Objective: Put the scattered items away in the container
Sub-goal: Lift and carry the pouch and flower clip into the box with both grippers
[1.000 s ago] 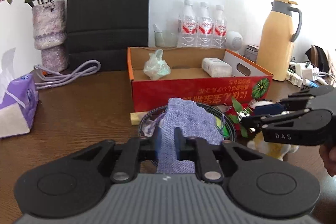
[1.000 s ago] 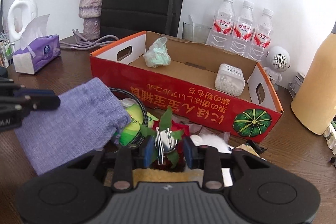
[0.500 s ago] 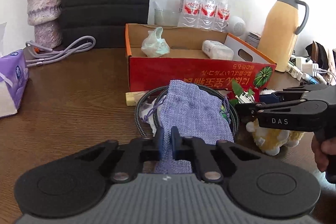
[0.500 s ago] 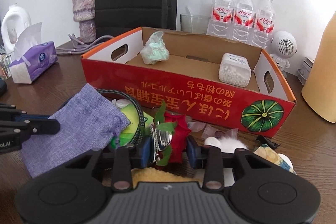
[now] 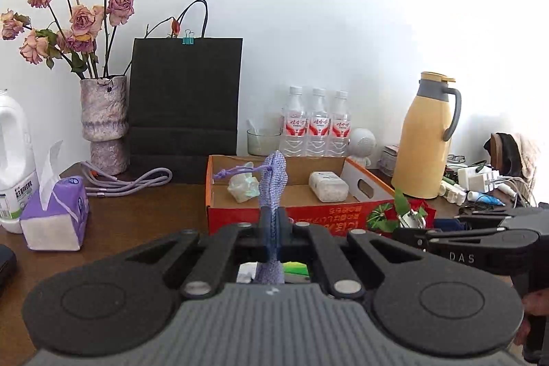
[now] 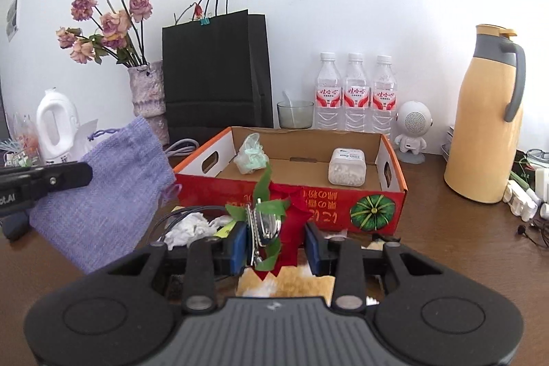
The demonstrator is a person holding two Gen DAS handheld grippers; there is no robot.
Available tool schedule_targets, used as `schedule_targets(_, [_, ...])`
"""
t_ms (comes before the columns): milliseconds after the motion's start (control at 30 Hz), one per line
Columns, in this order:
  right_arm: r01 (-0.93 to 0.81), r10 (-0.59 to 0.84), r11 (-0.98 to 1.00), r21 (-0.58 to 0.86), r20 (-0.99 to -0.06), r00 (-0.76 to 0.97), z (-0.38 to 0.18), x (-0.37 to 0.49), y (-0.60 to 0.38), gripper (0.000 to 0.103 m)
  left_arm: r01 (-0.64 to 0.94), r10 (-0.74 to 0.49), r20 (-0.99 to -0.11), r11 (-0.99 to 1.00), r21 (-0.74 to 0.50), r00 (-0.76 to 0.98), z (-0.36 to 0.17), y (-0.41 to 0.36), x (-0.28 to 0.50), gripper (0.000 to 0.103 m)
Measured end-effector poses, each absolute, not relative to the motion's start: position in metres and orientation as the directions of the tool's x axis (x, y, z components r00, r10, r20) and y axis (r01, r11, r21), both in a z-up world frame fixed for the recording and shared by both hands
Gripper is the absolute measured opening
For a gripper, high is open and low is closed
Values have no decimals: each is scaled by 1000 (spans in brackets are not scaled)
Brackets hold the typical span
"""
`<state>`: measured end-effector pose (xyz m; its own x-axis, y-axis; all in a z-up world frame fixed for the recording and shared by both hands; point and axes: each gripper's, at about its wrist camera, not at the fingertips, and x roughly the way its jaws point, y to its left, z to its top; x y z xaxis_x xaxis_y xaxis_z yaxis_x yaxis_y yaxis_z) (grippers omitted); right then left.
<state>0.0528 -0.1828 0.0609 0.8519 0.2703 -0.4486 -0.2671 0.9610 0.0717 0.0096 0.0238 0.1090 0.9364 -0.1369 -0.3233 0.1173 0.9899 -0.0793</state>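
My left gripper [image 5: 273,230] is shut on a purple woven pouch [image 5: 273,175], seen edge-on and lifted off the table. In the right wrist view the pouch [image 6: 113,187] hangs at the left under the left gripper [image 6: 48,179]. My right gripper [image 6: 276,244] is shut on a red and green flower clip [image 6: 291,215], held up in front of the red cardboard box [image 6: 319,199]. The box [image 5: 369,186] holds a crumpled pale green bag [image 6: 252,155] and a white container [image 6: 346,165]. From the left wrist, the right gripper [image 5: 408,234] with the clip [image 5: 410,211] is at the right.
Below the grippers lie a coiled dark cable [image 6: 182,216], crumpled white paper [image 6: 188,227] and a yellow plush item [image 6: 291,285]. A yellow thermos [image 6: 483,126], water bottles [image 6: 353,91], a black paper bag [image 6: 212,71], a vase [image 5: 103,122] and a tissue pack [image 5: 56,211] stand around the box.
The left jaws closed on the pouch. Both grippers then rose from the pile, lifting the pouch and the flower clip off the table.
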Motion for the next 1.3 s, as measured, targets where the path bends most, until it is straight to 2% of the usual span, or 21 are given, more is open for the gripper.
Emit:
schedule_targets(267, [-230, 259, 966, 119, -481, 837, 36, -36, -204, 34, 196, -218, -386, 976, -95, 896, 87, -8, -55, 3])
schedule_targets(467, [-232, 267, 964, 133, -465, 844, 41, -37, -212, 34, 230, -248, -355, 969, -92, 901, 99, -17, -46, 3])
schedule_targets(600, [-271, 311, 950, 154, -435, 845, 64, 11, -217, 34, 264, -276, -294, 961, -81, 915, 124, -20, -2, 3])
schedule_targets(767, [-291, 316, 949, 124, -401, 860, 111, 112, -212, 35, 258, -263, -210, 965, -52, 942, 174, -20, 97, 3])
schedule_targets(900, [-341, 345, 936, 89, -430, 834, 147, 201, -197, 35, 220, -234, -191, 971, -92, 953, 207, -16, 185, 3])
schedule_targets(1033, [-349, 316, 936, 39, -527, 789, 150, 287, -190, 35, 189, -251, -282, 955, -230, 926, 200, -8, 274, 3])
schedule_targets(1167, [-325, 284, 944, 60, -648, 707, 117, 366, -191, 35, 102, -249, -386, 926, -362, 888, 154, 3, 341, 3])
schedule_targets(1233, [-330, 325, 934, 135, -700, 635, 89, 398, -192, 35, 33, -212, -473, 933, -358, 855, 120, 8, 366, 3])
schedule_targets(1300, [-321, 338, 931, 174, -744, 577, 60, 421, -187, 35, -15, -169, -574, 953, -302, 801, 87, 13, 385, 3])
